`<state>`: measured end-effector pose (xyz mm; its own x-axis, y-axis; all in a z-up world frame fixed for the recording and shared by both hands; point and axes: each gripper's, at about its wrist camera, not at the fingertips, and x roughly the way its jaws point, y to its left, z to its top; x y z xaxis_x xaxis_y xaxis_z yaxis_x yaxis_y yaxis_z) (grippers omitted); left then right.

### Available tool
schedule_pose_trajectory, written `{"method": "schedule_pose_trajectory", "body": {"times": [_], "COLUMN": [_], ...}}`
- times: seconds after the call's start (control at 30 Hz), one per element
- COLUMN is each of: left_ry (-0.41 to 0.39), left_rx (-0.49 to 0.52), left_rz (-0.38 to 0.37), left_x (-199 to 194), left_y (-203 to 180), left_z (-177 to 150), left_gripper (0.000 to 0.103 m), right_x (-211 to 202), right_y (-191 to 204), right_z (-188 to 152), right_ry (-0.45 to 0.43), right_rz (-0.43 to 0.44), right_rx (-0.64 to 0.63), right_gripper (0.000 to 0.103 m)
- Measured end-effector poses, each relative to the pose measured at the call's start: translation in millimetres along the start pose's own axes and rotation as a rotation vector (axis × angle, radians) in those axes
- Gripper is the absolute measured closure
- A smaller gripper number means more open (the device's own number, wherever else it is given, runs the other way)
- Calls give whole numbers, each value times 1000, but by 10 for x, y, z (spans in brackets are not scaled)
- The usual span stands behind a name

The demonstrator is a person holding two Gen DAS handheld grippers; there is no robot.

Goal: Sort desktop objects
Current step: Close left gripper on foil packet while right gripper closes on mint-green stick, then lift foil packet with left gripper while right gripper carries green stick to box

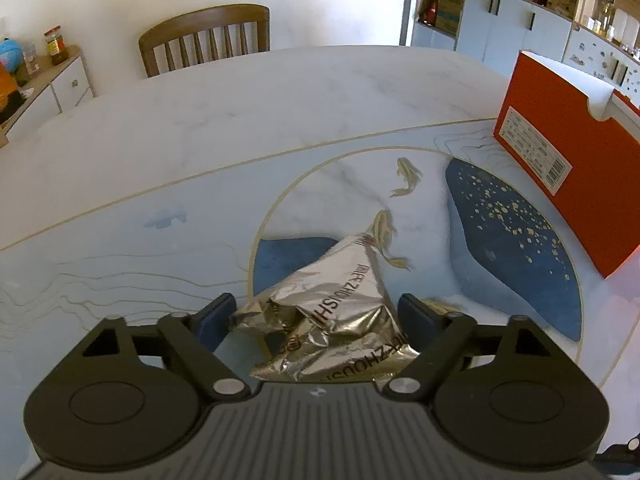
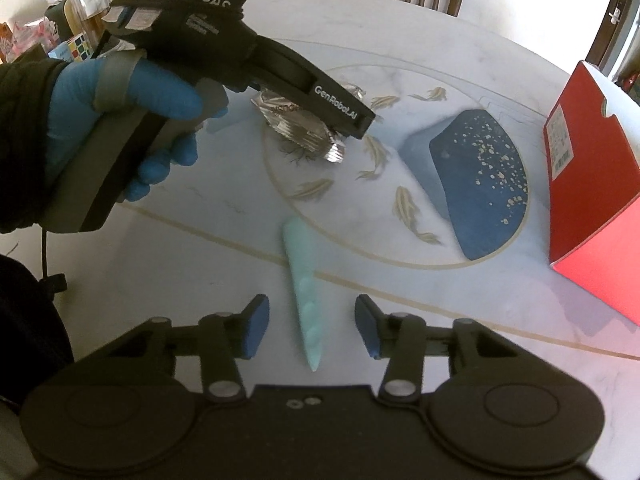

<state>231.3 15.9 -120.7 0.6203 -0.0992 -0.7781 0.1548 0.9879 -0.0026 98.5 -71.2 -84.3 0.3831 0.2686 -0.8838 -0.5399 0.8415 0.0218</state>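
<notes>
A crumpled silver foil wrapper (image 1: 332,312) lies on the marble table between the wide-apart fingers of my left gripper (image 1: 320,320), which is open around it. In the right wrist view the same wrapper (image 2: 308,128) sits partly hidden under the left gripper body (image 2: 240,52). A pale green tapered plastic piece (image 2: 304,284) lies on the table between the open fingers of my right gripper (image 2: 312,330); neither finger touches it.
An open red box (image 1: 560,160) stands at the table's right side, also in the right wrist view (image 2: 592,200). A wooden chair (image 1: 204,36) stands at the far edge. A cabinet with jars (image 1: 44,76) is at the far left.
</notes>
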Motion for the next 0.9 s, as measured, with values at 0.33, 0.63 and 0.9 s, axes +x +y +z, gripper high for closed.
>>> {"method": "schedule_pose_trajectory", "body": {"times": [0.33,0.63,0.9], "left_ry": [9,32,44], "left_rx": [9,-6,-31], "left_rz": [-7,-45,-73], "left_x": [-67,-152,-237], "left_y": [-22,-34,-35], "left_z": [-23,-65,-115], "left_gripper": [29,38,41], "right_x": [9,1,-165], "right_y": [-96,-346,-653], "right_z": [18,0,40], "right_ry": [5,24,-4], "right_rz": [17,21,27], "right_rx": [9,107,227], "right_gripper": [89,93,93]}}
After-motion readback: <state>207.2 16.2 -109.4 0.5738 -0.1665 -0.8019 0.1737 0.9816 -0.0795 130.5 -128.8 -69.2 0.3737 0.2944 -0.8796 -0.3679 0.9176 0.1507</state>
